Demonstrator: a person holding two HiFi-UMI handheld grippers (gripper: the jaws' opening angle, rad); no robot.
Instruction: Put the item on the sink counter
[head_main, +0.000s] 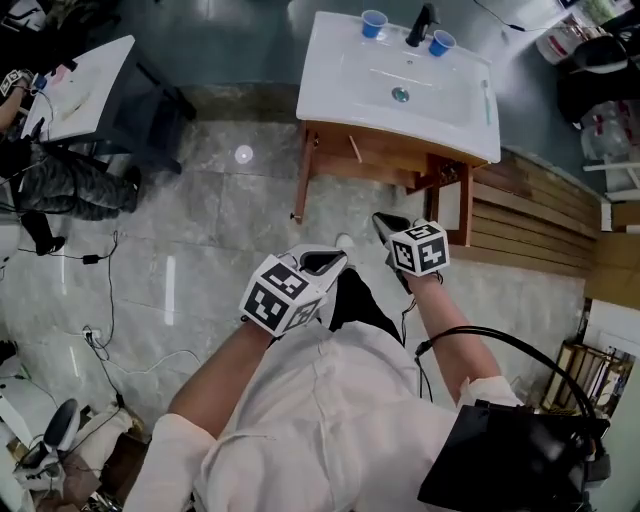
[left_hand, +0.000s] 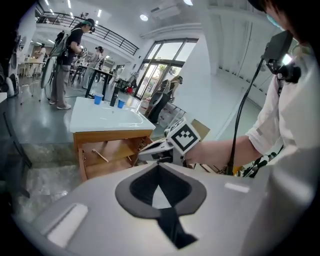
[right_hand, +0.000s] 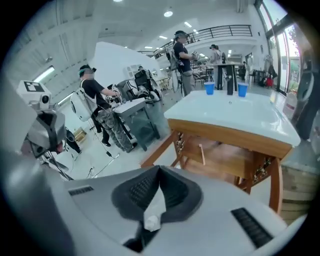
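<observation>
The white sink counter (head_main: 340, 90) on a wooden frame stands ahead of me, across a stretch of marble floor. On it are two blue cups (head_main: 373, 22) and a black faucet (head_main: 422, 25). My right gripper (right_hand: 159, 169) is shut on a small white tube (right_hand: 152, 210), whose capped end points back toward the camera. In the head view the right gripper (head_main: 385, 225) is held up in front of my chest. My left gripper (left_hand: 159, 165) is shut, its tips touching; a white wedge shows behind them and I cannot tell what it is. The left gripper (head_main: 335, 262) hangs beside the right one.
A grey table (head_main: 80, 85) with a seated person (head_main: 60, 185) is at the left. Cables (head_main: 100, 300) trail on the floor. A slatted wooden platform (head_main: 530, 220) runs right of the counter. A black bag (head_main: 510, 460) hangs at my right side. People stand in the background.
</observation>
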